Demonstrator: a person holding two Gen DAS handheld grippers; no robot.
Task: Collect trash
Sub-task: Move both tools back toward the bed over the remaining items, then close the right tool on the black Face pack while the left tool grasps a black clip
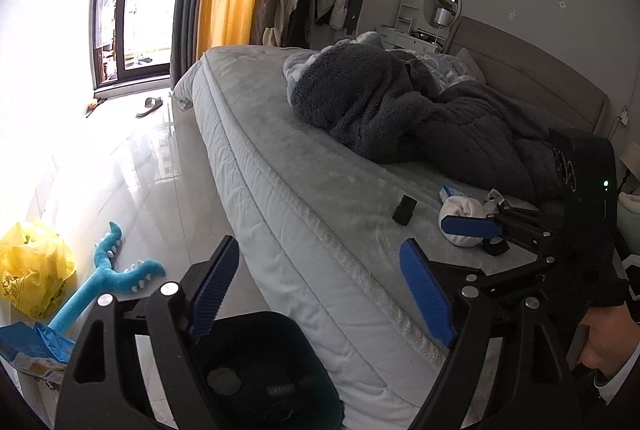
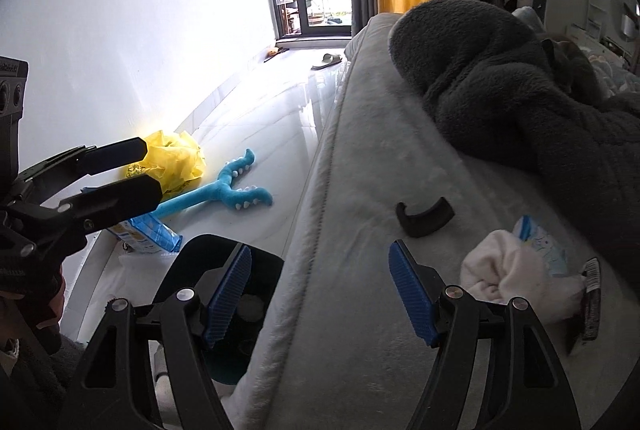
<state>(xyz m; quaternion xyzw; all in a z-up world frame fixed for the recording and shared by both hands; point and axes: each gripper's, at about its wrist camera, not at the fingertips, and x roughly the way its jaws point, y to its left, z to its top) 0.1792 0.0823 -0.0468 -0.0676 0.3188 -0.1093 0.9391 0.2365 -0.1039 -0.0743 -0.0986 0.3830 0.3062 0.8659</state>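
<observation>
My left gripper (image 1: pixel 320 290) is open and empty, hanging over a dark bin (image 1: pixel 256 350) on the floor beside the bed. My right gripper (image 2: pixel 320 294) is open too, holding nothing, above the mattress edge. Just right of it lie a crumpled white bundle (image 2: pixel 500 270), a blue-and-white wrapper (image 2: pixel 540 242) and a barcoded wrapper (image 2: pixel 592 294). A black curved piece (image 2: pixel 424 218) lies further out on the mattress. On the floor sit a yellow plastic bag (image 2: pixel 176 153) and a blue packet (image 2: pixel 148 234). The left gripper (image 2: pixel 136 169) shows at the left of the right wrist view.
A blue plush toy (image 1: pixel 108 270) lies on the glossy floor between the bag and the bed (image 1: pixel 304 189). A dark fleece blanket (image 1: pixel 380 101) is heaped on the mattress. A sandal (image 1: pixel 150 106) sits near the balcony door. A hand (image 1: pixel 604 342) holds the right gripper.
</observation>
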